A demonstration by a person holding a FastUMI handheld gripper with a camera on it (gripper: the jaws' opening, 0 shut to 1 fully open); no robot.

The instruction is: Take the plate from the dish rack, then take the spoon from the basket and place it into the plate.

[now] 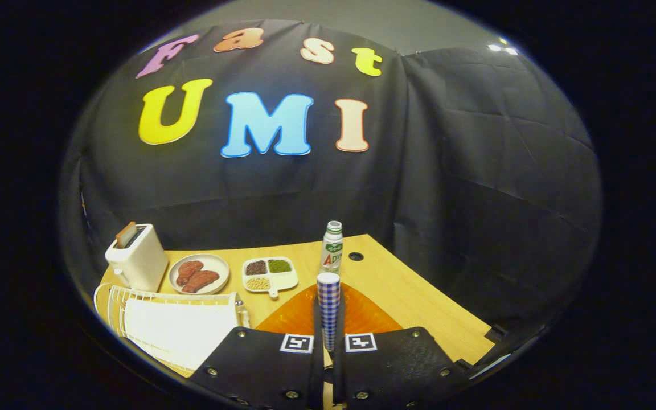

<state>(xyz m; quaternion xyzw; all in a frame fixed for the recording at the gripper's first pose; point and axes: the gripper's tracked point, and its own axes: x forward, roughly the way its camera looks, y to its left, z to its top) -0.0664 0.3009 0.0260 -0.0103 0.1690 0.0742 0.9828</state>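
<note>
My gripper [328,345] is shut on a spoon with a blue-and-white checked handle [328,304]. The handle stands upright between the two fingers, and the spoon's bowl is hidden below them. An orange plate [362,313] lies flat on the wooden table just ahead of and under the fingers, partly covered by them. The spoon is held over the plate's near part. Whether it touches the plate I cannot tell.
A white wire rack [113,299] holding something white stands left of the fingers. Beyond it are a white toaster [137,262], a white plate with meat pieces [199,274] and a divided dish of beans [269,273]. A small bottle [332,247] stands behind the orange plate. The table [419,302] ends at the right.
</note>
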